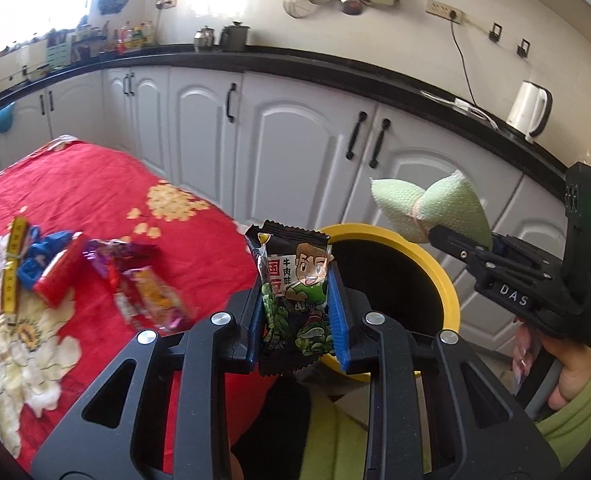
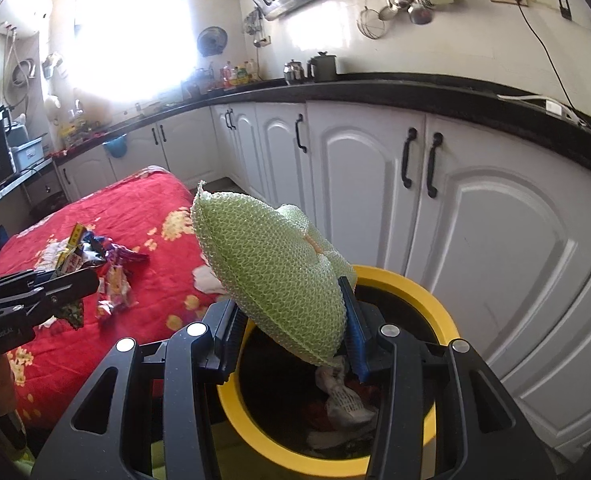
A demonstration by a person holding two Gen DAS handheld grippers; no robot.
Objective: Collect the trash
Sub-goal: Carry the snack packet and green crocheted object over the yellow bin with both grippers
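Black snack packet stands upright, pinched between the blue pads of the left claw, held at the near rim of the yellow bin. Right claw grips a green foam net directly above the bin's mouth, with crumpled paper lying inside. More wrappers lie on the red floral table, left of the bin.

Bin contents partly hidden behind green foam net; table wrappers blurred.
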